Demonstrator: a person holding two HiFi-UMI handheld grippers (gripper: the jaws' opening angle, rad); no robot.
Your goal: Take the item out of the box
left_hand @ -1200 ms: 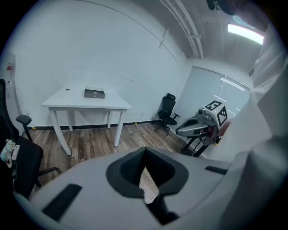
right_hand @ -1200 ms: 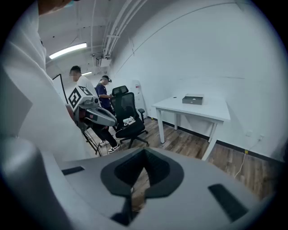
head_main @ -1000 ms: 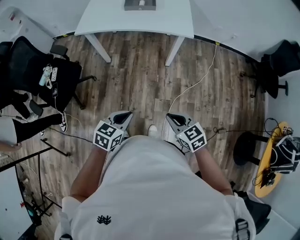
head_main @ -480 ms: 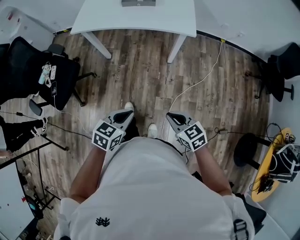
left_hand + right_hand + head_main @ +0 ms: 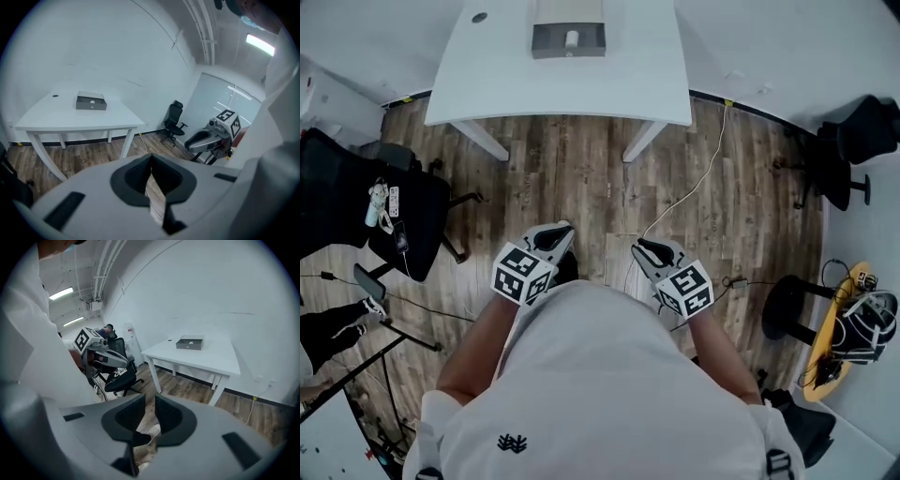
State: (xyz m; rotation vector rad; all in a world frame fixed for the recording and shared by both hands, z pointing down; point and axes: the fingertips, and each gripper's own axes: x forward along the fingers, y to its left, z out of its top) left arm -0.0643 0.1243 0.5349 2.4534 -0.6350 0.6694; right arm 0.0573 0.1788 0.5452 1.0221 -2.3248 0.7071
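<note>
A grey open box with a small white item inside sits on the white table, far ahead of both grippers. The same box shows in the left gripper view and in the right gripper view. I hold my left gripper close in front of my body over the wood floor; its jaws meet, with nothing in them. Beside it my right gripper points the same way. A narrow gap shows between its jaws, and the gap holds nothing.
A black office chair loaded with gear stands at the left; another chair stands at the right. A white cable runs across the floor from the wall. A black stool and a yellow board are at the right.
The table and box have come further into the head view and look larger. Both grippers stay in front of my body with jaws unchanged. A person's legs at the left edge have shifted down.
</note>
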